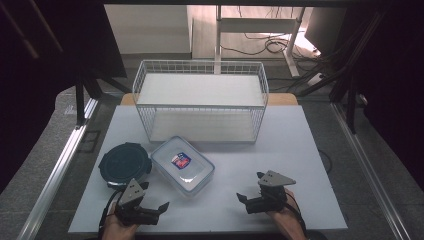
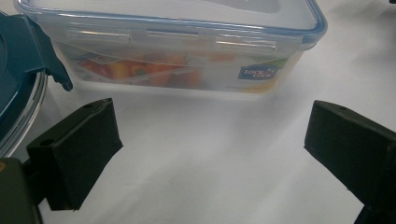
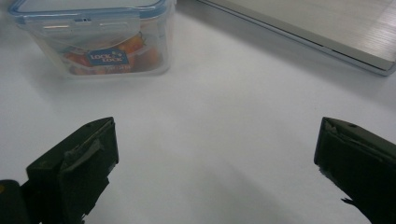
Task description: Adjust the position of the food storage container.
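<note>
Clear plastic box (image 1: 182, 165) at twelve o'clock of left tool (image 1: 150, 209); both tools wide open, empty. Better to approach level, right tool (image 1: 248, 200) steadying opposite side.

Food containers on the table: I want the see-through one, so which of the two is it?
The rectangular container with the clear blue-rimmed lid, in front of the wire basket. The round container left of it has a dark teal lid.

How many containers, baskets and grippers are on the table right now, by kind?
Lidded containers: 2, a clear rectangular box and a round dark-lidded container
Wire basket: 1
Grippers: 2, left gripper and right gripper, both open
Total: 5
</note>
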`<state>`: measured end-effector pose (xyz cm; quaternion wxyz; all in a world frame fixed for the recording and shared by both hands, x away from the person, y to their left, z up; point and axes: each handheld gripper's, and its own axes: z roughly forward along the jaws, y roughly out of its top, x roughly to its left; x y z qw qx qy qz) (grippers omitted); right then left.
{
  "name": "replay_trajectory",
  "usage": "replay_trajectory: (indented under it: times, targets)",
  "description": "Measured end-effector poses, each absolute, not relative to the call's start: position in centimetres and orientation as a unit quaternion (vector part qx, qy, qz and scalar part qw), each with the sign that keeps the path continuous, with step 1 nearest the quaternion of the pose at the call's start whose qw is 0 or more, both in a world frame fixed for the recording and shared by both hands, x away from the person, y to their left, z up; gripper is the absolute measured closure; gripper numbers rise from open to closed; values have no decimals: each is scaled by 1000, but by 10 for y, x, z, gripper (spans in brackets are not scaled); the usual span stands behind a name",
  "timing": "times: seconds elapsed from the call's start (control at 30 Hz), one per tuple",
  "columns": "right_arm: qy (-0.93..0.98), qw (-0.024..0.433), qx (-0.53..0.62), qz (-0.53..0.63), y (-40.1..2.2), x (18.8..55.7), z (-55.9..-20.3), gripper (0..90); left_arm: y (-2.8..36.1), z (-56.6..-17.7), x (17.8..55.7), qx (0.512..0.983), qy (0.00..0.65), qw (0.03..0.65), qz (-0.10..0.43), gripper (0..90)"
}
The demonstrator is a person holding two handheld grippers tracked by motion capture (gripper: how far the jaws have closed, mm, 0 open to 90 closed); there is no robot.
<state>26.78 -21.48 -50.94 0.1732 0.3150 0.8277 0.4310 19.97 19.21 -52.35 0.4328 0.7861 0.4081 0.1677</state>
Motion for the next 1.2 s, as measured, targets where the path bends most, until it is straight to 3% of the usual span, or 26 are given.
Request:
replay_trajectory:
  times: [0.87, 1.0, 1.2]
  targets:
    - [825, 185, 334, 417, -216, 271, -508, 0, 197, -519, 199, 775, 420, 446, 153, 55]
    - [825, 191, 333, 415, -216, 271, -507, 0, 193, -514, 199, 780, 419, 439, 155, 140]
    - [827, 191, 333, 411, -216, 271, -506, 0, 192, -506, 205, 777, 414, 449, 151, 371]
